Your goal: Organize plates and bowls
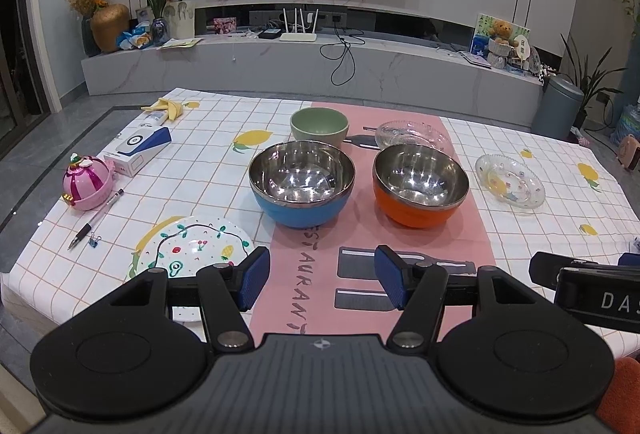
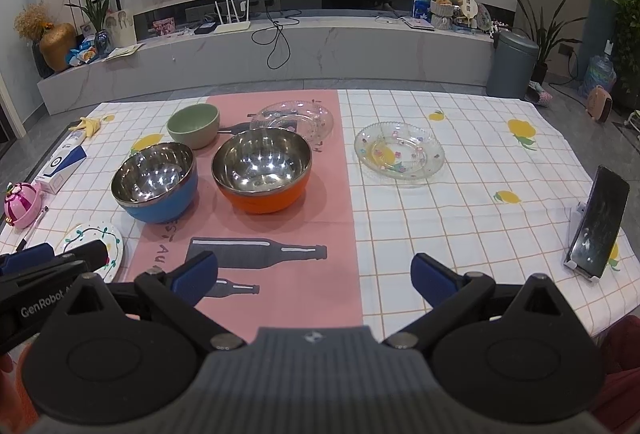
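A blue steel bowl [image 1: 302, 182] [image 2: 156, 182] and an orange steel bowl [image 1: 420, 184] [image 2: 262, 170] stand side by side on the pink runner [image 1: 320, 274]. Behind them sit a green bowl [image 1: 319, 126] [image 2: 193, 125] and a clear glass plate [image 1: 412, 134] [image 2: 292, 120]. A second glass plate [image 1: 510, 180] [image 2: 400, 150] lies to the right. A painted white plate [image 1: 192, 248] [image 2: 94, 242] lies near the front left. My left gripper [image 1: 322, 280] hovers open in front of the bowls, holding nothing. My right gripper [image 2: 314, 280] is open and empty too, over the runner's right edge.
A pink toy pot [image 1: 88, 178], a pen [image 1: 96, 218], a white and blue box [image 1: 140, 148] and a banana peel [image 1: 168, 108] lie at the table's left. A phone on a stand [image 2: 598, 224] is at the right edge. A TV cabinet stands beyond.
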### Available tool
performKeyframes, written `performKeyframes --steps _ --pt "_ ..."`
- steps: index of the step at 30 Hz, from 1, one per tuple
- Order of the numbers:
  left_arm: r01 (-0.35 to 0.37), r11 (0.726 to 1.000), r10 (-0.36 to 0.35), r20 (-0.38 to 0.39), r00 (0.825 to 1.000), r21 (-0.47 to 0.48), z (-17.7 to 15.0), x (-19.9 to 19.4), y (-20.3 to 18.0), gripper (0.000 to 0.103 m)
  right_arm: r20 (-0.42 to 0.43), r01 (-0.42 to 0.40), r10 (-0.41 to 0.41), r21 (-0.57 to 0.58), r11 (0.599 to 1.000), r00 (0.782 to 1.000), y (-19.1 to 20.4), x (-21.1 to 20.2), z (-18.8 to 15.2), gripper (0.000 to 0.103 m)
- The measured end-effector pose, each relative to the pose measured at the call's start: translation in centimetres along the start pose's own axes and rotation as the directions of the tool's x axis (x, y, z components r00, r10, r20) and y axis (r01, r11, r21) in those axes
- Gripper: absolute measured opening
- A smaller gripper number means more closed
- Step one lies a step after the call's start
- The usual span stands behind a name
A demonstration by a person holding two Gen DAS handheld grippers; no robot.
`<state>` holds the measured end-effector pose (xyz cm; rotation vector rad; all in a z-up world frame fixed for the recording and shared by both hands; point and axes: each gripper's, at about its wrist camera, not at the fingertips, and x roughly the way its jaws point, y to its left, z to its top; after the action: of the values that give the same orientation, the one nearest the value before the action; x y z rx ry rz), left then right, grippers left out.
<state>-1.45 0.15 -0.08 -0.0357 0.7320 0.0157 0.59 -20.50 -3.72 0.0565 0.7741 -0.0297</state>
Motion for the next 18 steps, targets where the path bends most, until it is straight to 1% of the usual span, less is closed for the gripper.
performKeyframes --steps 4,5,6,8,10,13,18 --pt "0.018 1.000 -0.018 0.005 1.000 -0.003 -0.1 0.4 0.2 0.071 0.017 -0.017 0.017 0.009 1.000 1.000 -0.2 0.2 -0.2 0.101" --pt "0.023 1.000 -0.023 0.009 1.000 -0.001 -0.1 0.4 0.2 0.070 0.024 -0.019 0.019 0.015 1.000 1.000 -0.2 0.3 -0.4 0.101" --pt "0.030 1.000 -0.030 0.014 0.999 -0.001 -0.2 0.5 0.2 0.067 0.032 -0.022 0.021 0.020 1.000 0.999 -0.2 0.3 -0.4 0.100" --pt "0.051 0.999 -0.051 0.017 0.999 -0.009 -0.3 0.7 0.3 0.066 0.044 -0.031 0.030 0.029 0.999 0.999 -0.3 0.4 -0.6 0.101" --pt "0.069 0.997 -0.069 0.013 0.998 -0.032 -0.3 1.0 0.6 0.066 0.058 -0.038 0.035 0.046 0.998 0.998 -0.5 0.6 -0.6 0.100" --pt "0.091 0.993 -0.090 0.019 0.996 -0.072 -0.2 1.5 1.1 0.061 0.086 -0.012 0.005 0.073 0.997 0.996 -0.7 1.0 -0.6 0.100" --pt "0.103 0.989 -0.099 0.047 0.994 -0.106 0.5 2.4 1.2 0.061 0.073 -0.013 0.007 0.093 0.996 0.997 -1.2 2.8 0.0 0.100"
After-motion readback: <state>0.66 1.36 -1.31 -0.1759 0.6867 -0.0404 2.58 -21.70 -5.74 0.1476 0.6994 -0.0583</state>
